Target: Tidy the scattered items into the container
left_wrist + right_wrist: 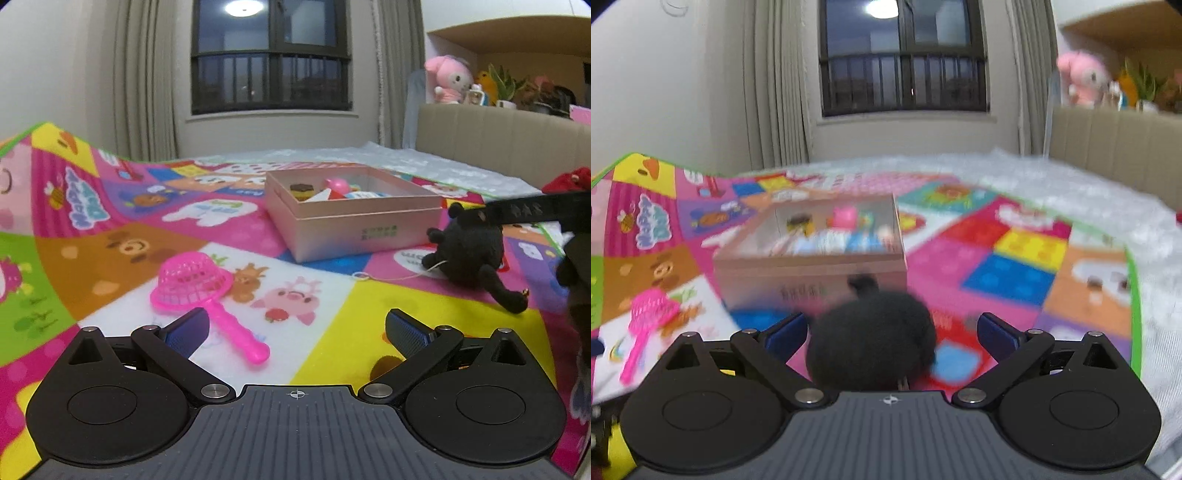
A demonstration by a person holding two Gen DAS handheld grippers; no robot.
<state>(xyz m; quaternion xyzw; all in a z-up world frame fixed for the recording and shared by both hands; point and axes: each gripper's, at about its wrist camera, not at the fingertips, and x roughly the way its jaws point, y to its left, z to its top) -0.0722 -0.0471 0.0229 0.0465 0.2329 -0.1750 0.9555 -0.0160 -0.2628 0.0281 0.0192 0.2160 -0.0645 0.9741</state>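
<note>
Two toys lie loose on the colourful play mat (332,314): a black plush toy (871,350) just beside the pink box (354,225), and a pink toy strainer (195,284) nearer the left gripper (295,328), whose jaws are wide open and empty. The right gripper (892,332) also gapes, straddling the plush without pinching it. Closing squarely on its round body should give a firm hold.

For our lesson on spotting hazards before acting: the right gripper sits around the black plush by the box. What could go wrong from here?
1. The plush sits off-centre between the open right gripper's pads, so closing may pinch only fuzz and drop it.
2. Its thin cord trails on the mat and could snag.
3. The box is close; a lift might bump it.
</note>
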